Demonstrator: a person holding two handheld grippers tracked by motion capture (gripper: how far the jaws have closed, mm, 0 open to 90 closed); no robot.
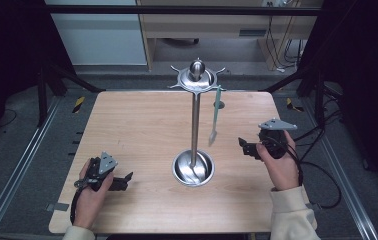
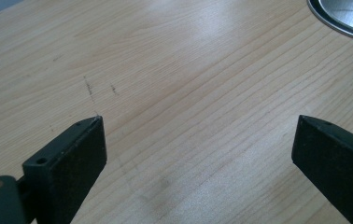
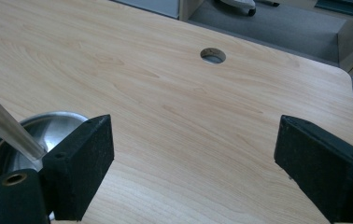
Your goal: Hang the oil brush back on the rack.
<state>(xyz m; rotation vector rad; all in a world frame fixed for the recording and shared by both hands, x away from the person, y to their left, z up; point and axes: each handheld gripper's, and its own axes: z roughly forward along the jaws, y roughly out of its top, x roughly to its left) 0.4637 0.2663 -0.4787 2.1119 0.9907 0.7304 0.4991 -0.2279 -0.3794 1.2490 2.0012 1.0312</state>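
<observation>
A metal utensil stand rises from the middle of the wooden table [image 1: 142, 125]: a round dish base [image 1: 193, 168], a thin pole [image 1: 195, 125] and a hooked top disc with a ball knob [image 1: 196, 76]. A pale green utensil [image 1: 215, 115] hangs from a hook on its right side. My left gripper [image 1: 127, 178] rests low at the front left, open, jaws wide over bare wood [image 2: 193, 140]. The base's rim [image 2: 347, 18] shows at the upper right of the left gripper view. My right gripper [image 1: 242, 144] is right of the base, open and holding nothing [image 3: 193, 154]; pole [image 3: 6, 126] and base [image 3: 34, 126] show at that view's left.
A round cable hole [image 3: 213, 55] sits in the table near its far edge. Black frame struts [image 1: 57, 75] stand at both far corners, cables [image 1: 327, 175] trail off the right side, and a wooden desk [image 1: 217, 25] stands beyond the table.
</observation>
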